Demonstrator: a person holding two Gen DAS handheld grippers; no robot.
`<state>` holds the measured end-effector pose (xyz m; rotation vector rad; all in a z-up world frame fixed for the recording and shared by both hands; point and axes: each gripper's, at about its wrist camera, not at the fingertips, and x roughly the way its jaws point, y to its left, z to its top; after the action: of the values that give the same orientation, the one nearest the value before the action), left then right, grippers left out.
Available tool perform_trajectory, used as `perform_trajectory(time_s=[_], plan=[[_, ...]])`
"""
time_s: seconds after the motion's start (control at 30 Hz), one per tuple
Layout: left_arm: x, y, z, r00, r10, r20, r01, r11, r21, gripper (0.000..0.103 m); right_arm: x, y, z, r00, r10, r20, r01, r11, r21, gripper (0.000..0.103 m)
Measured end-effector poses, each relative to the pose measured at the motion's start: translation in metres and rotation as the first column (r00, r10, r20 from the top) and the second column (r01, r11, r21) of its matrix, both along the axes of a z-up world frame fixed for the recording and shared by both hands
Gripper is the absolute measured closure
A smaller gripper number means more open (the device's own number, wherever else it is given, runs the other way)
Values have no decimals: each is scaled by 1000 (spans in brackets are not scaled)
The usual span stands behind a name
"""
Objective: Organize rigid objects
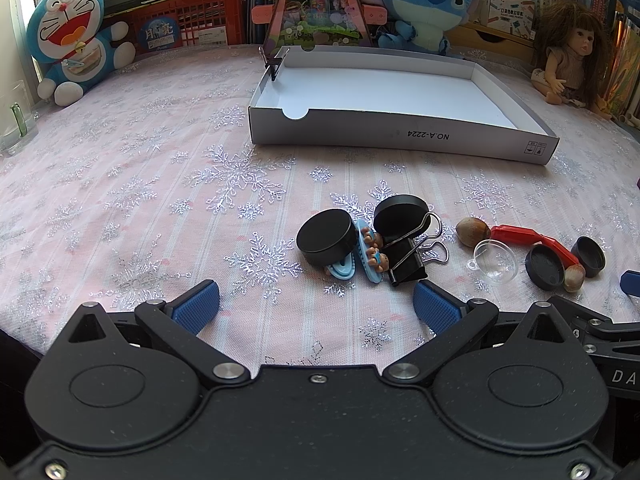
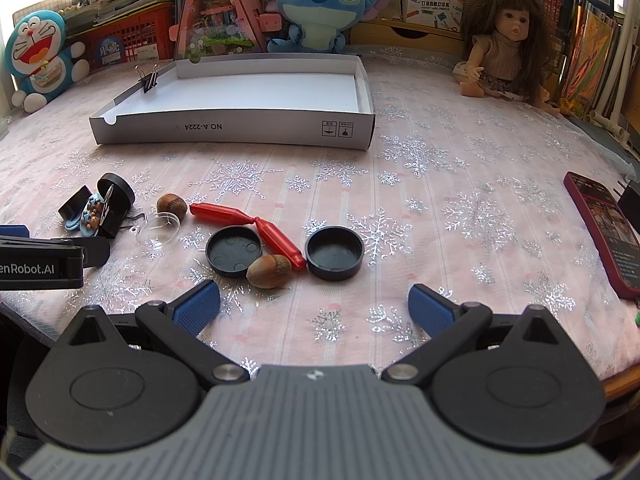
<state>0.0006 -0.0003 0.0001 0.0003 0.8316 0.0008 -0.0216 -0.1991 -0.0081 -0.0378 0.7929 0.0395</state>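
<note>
A white shallow box (image 1: 400, 136) (image 2: 232, 128) lies at the back of the table, a small binder clip (image 2: 149, 79) on its left wall. Loose items lie in front: two black caps (image 1: 326, 240) (image 1: 400, 212), blue hair clips (image 1: 366, 254), a large black binder clip (image 1: 408, 262), hazelnuts (image 1: 472, 231) (image 2: 269, 271), a clear dome (image 1: 496, 260), a red jointed piece (image 2: 248, 229) and two upturned black lids (image 2: 234, 250) (image 2: 335, 253). My left gripper (image 1: 316, 306) is open, just short of the caps. My right gripper (image 2: 314, 306) is open, just short of the lids.
Plush toys (image 1: 76, 40) (image 2: 316, 8), a doll (image 2: 508, 40), a red crate and books line the back. A red phone (image 2: 604, 228) lies at the right edge. A glass (image 1: 14, 120) stands far left. The left gripper's body (image 2: 40, 260) shows at the left.
</note>
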Motion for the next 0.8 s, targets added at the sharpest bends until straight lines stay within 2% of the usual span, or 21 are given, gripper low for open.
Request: perform_trajectory(time_s=[0.8], plan=[[0,0,0,1000,0,0,0,1000,0,0,-1,-1,0,1000,2,2,-2,1000,0,0]])
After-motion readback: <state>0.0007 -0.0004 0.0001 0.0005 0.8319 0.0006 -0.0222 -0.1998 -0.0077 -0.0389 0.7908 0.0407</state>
